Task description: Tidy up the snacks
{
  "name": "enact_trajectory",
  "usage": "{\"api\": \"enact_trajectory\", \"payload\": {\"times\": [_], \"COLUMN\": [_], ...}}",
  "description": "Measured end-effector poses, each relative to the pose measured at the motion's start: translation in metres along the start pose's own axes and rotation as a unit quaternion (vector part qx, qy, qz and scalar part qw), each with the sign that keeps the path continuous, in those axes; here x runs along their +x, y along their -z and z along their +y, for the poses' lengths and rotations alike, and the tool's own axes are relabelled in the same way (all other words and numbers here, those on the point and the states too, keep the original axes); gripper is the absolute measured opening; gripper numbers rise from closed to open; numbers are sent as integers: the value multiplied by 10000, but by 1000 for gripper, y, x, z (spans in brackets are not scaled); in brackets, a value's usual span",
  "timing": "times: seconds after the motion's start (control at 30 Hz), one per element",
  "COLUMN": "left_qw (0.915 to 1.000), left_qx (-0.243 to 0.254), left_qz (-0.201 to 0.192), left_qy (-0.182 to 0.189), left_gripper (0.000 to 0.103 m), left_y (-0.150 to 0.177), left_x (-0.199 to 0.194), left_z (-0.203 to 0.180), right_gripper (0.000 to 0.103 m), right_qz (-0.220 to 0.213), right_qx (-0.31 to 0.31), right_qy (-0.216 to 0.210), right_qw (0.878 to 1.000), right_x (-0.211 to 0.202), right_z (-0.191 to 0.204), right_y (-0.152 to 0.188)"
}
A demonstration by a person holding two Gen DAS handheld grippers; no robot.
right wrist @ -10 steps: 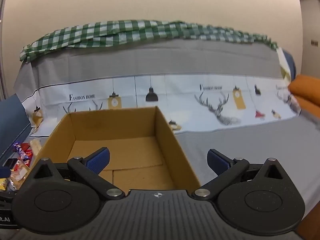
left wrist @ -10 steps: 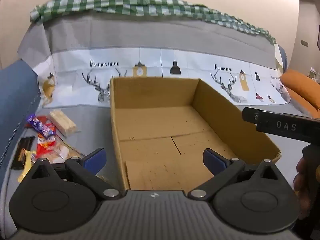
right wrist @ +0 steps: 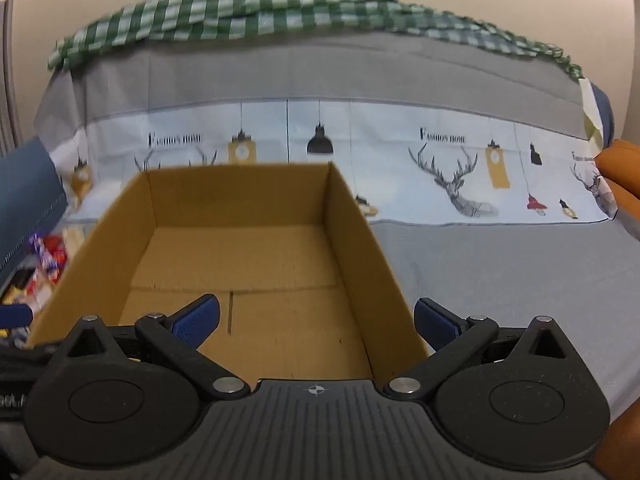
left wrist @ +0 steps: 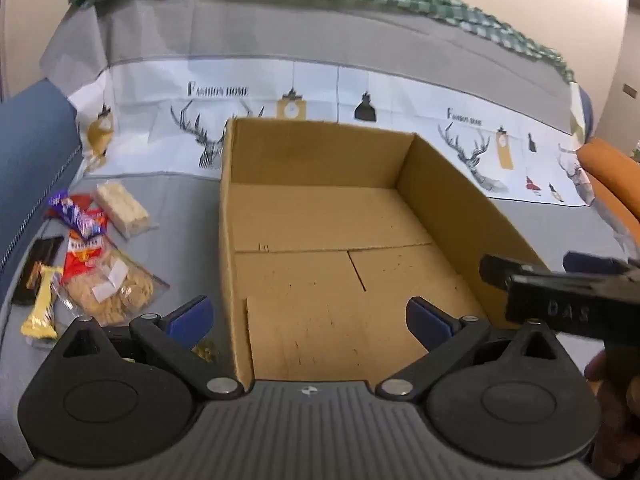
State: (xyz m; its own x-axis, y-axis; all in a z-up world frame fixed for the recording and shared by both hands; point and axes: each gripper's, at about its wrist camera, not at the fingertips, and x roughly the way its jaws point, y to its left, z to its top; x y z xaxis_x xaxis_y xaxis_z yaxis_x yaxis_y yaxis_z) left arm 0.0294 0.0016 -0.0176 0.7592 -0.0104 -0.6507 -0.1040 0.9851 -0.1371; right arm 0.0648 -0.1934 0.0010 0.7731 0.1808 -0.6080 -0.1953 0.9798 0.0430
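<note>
— Where do the snacks [left wrist: 86, 260] lie, and what are they like?

— In a loose heap on the grey cloth [left wrist: 188, 216], left of the cardboard box [left wrist: 320, 216] and outside it. There is a pale ridged wafer block [left wrist: 122, 208] in clear wrap, a glossy purple packet [left wrist: 74, 214], a red crinkly pouch [left wrist: 82, 252], a clear bag of round tan biscuits [left wrist: 116, 290], a yellow bar [left wrist: 42, 308] and a flat black bar [left wrist: 38, 268]. In the right wrist view they are only a blurred patch [right wrist: 44, 264] beyond the box's left wall.

— And the box?

— An open, rectangular tray of brown corrugated board [right wrist: 240, 248], its floor made of folded flaps with seams showing. Nothing lies inside.

— The tools?

— The left gripper [left wrist: 308, 318] stands wide apart, holding nothing, its blue ribbed pads straddling the box's near left wall. The right gripper [right wrist: 316, 320] is equally wide and bare, straddling the near right wall; its black body [left wrist: 568, 300] shows at the left view's right edge.

— Beyond that?

— A printed drape with deer and lamps [right wrist: 452, 176], a green checked cloth [right wrist: 256, 14] along the top, an orange cushion [left wrist: 612, 176].
</note>
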Motion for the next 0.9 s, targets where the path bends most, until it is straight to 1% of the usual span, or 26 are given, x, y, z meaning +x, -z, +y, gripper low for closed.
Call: {"api": "enact_trajectory", "payload": {"times": [0.03,0.1,0.27,0.5,0.9], "left_qw": [10000,10000,10000,10000,10000], "left_qx": [-31,-26,7,57,60], "left_qz": [18,19,17,-4,-16], "left_qy": [14,19,-39,-20,-11], "left_gripper": [103,103,103,103,103], "left_y": [-1,-1,0,0,-2], "left_x": [0,2,3,1,-2], "left_z": [1,0,-3,-2,-5], "right_gripper": [102,102,102,102,96], "right_qz": [51,173,272,208,217], "right_qx": [-67,-55,-7,-12,-54], "right_qy": [25,-20,-13,-38,-31], "right_qw": [10000,9998,9996,9998,9997], "right_x": [0,4,4,1,0], "right_z": [3,2,-4,-2,0], "right_y": [-7,-6,-4,0,-4]}}
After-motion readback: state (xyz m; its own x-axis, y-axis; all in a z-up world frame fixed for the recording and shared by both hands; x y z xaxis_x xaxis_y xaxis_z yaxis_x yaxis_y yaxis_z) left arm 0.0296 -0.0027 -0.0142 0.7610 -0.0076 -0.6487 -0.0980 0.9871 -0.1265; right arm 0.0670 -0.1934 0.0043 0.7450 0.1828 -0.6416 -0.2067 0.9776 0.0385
